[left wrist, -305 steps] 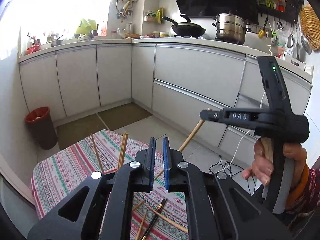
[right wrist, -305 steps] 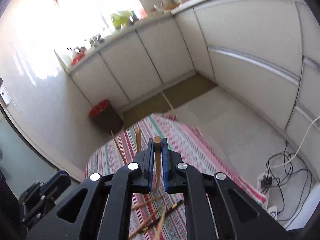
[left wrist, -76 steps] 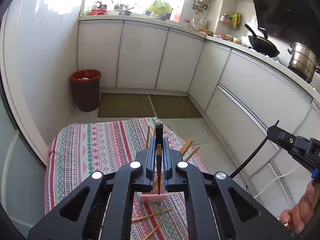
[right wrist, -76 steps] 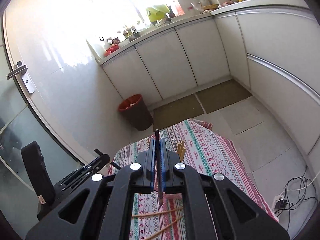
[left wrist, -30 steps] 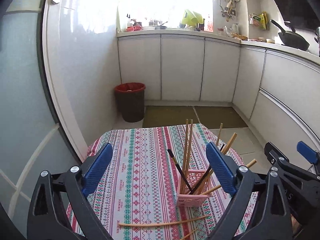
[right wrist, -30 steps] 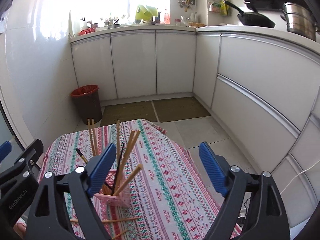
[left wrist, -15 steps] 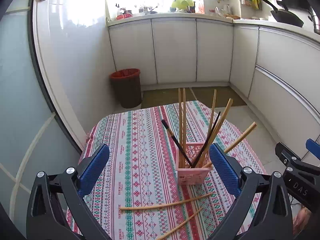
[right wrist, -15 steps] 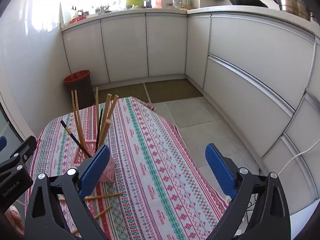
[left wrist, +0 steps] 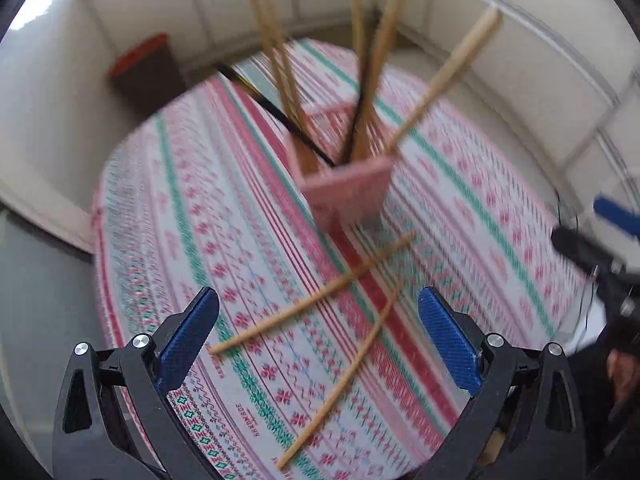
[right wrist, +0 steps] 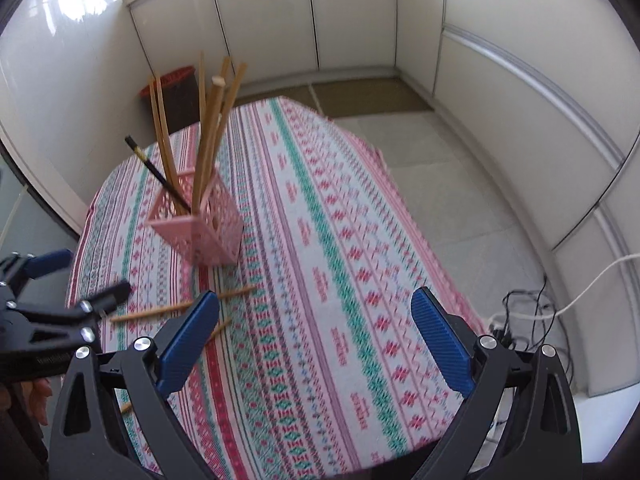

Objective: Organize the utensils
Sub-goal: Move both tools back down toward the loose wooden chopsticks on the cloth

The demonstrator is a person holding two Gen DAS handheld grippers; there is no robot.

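Left wrist view blurred; holder [left wrist: 347, 192] chopsticks [left wrist: 308, 312] smeared.

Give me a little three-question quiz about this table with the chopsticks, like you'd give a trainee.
1. True or false: the left gripper is clamped on a chopstick.
2. How many loose chopsticks lie on the tablecloth in the left wrist view?
A. none
B. two
C. five
3. Fill in: the upright chopsticks stand in a ____ holder.

Key
1. False. Its jaws stand wide apart with nothing between them; the right gripper is the same.
2. B. Two light wooden ones lie crossed, in front of the holder.
3. Pink. It is a lattice-sided box, and one dark chopstick leans among the wooden ones.
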